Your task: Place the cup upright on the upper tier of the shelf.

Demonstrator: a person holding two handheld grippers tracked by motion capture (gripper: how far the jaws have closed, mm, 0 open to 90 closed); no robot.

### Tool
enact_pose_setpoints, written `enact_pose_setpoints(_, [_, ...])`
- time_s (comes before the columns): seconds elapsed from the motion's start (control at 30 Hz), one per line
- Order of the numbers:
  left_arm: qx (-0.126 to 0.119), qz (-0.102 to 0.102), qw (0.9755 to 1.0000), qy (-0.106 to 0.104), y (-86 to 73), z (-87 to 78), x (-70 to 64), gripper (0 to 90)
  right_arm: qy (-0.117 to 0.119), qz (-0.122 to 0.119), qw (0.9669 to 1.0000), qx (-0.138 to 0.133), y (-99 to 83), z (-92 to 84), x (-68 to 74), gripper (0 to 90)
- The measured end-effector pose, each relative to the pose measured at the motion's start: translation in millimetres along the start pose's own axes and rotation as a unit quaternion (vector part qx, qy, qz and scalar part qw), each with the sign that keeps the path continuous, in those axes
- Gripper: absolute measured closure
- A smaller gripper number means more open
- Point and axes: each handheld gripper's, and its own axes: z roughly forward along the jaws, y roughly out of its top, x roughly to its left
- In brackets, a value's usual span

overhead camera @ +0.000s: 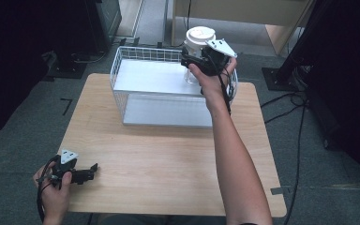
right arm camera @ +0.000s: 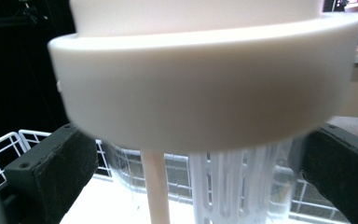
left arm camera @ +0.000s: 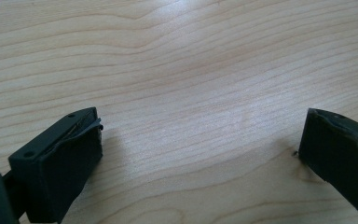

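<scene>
A clear jar with a wide white lid (overhead camera: 199, 37) hangs over the far right corner of the white wire basket (overhead camera: 118, 70). My right gripper (overhead camera: 193, 62) is shut on the jar's clear body just under the lid. In the right gripper view the lid (right arm camera: 205, 84) spreads across the top, and the right gripper (right arm camera: 200, 163) has a black jaw on each side of the clear wall. A white slotted insert (right arm camera: 235, 186) and a pale rod (right arm camera: 154, 186) show inside the jar. My left gripper (overhead camera: 90, 172) rests open at the table's near left, holding nothing, with bare wood between the jaws of the left gripper (left arm camera: 200, 140).
The basket stands at the far middle of the wooden table (overhead camera: 168, 159) and has a flat white floor. Black stands and cables (overhead camera: 290, 101) lie on the grey floor to the right and left of the table. A wooden cabinet stands behind the basket.
</scene>
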Motion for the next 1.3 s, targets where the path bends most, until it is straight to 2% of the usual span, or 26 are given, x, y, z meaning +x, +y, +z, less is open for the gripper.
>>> enact_pose_setpoints(0.3, [0.000, -0.001, 1.0000, 0.000, 0.0, 0.0, -0.1, 0.0, 0.002, -0.005, 1.0000, 0.002, -6.4, -12.4, -11.6, 0.0])
enact_pose_setpoints(0.6, [0.001, 0.000, 1.0000, 0.000, 0.0, -0.1, -0.1, 0.0, 0.025, -0.021, 0.9994, 0.008, -19.3, -30.9, -20.2, 0.0])
enact_pose_setpoints(0.87, [0.001, 0.000, 1.0000, 0.000, 0.0, -0.1, -0.1, 0.0, 0.028, -0.041, 0.9987, 0.007, -40.1, -56.8, -31.7, 0.0])
enact_pose_setpoints(1.07, [0.001, 0.000, 1.0000, 0.000, -0.1, -0.1, -0.1, 0.0, 0.026, -0.036, 0.9990, 0.008, -52.3, -69.8, -40.4, 0.0])
enact_pose_setpoints(1.3, [0.000, -0.001, 1.0000, 0.000, 0.0, 0.0, -0.1, 0.0, 0.028, -0.052, 0.9981, 0.016, -68.0, -91.5, -49.0, 0.0])
